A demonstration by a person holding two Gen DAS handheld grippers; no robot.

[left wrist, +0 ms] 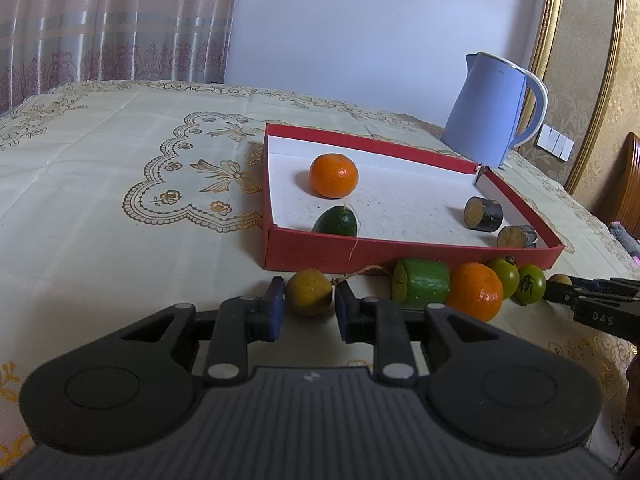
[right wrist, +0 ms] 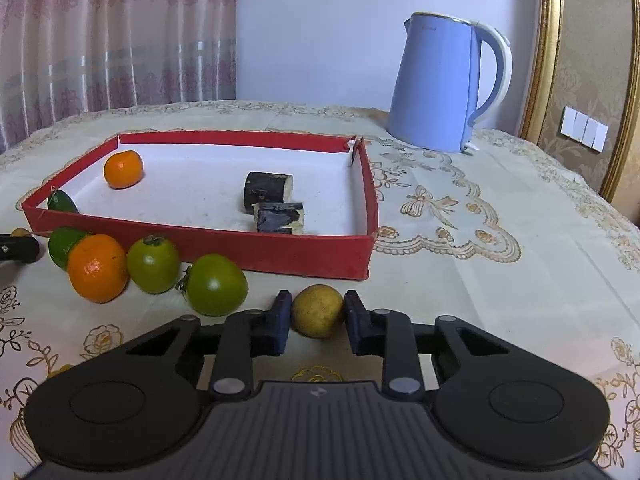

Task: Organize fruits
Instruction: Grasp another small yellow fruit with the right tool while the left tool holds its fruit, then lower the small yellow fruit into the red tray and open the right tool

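Observation:
A red tray with a white floor holds an orange, a dark green fruit and two dark cut pieces. In front of the tray lie a green cut piece, an orange and two green fruits. My left gripper is shut on a yellow-brown fruit on the cloth. My right gripper is shut on a yellow fruit on the cloth.
A light blue kettle stands behind the tray's right corner. The table wears a cream embroidered cloth. Curtains hang at the back left; a gold-framed wall with switches is at the right.

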